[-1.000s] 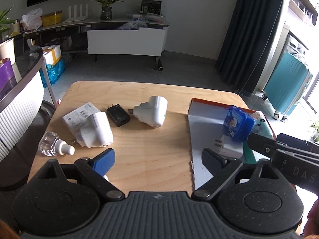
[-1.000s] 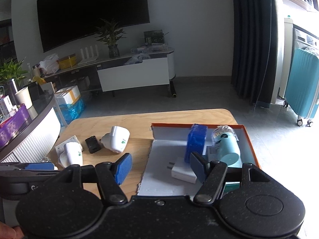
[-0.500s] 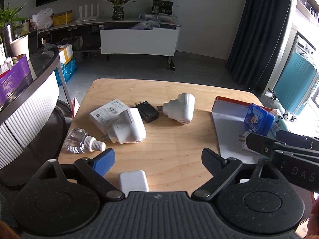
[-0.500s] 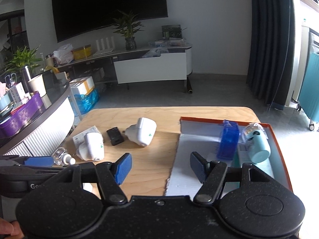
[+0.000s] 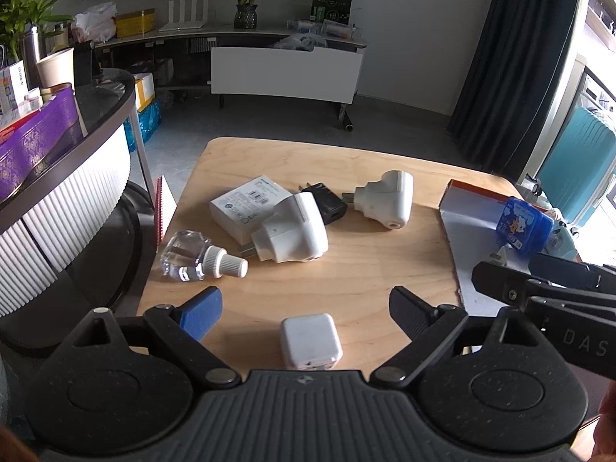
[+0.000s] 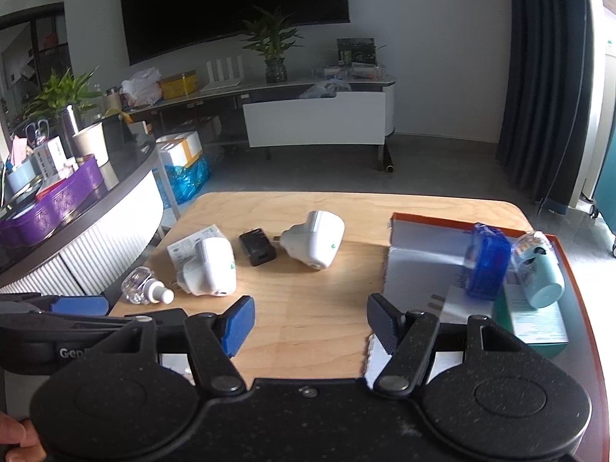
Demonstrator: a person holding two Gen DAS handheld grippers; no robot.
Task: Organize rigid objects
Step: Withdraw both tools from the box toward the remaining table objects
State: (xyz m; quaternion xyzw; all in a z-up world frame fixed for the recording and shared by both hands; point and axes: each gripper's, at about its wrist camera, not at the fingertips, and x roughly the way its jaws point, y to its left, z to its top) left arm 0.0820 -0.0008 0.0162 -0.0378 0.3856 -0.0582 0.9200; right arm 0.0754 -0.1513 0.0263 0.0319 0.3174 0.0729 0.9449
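Chargers and plugs lie scattered on the pale wooden counter (image 5: 346, 269): a small white square charger (image 5: 310, 340) sits between the spread fingers of the left claw (image 5: 306, 313), which is released and holds nothing. Farther out lie a white rounded plug adapter (image 5: 292, 229), a clear glass bottle with white cap (image 5: 200, 260) on its side just left of it, a flat white box with printed label (image 5: 246, 202), a black plug adapter (image 5: 325, 202) and a second white angled plug adapter (image 5: 387, 202). On the counter's right side, the orange-rimmed grey tray (image 6: 423, 254) holds a blue translucent box (image 6: 486, 265) and a light blue cylinder (image 6: 543, 279). The right claw (image 6: 310, 325) hangs released over the tray's near-left corner
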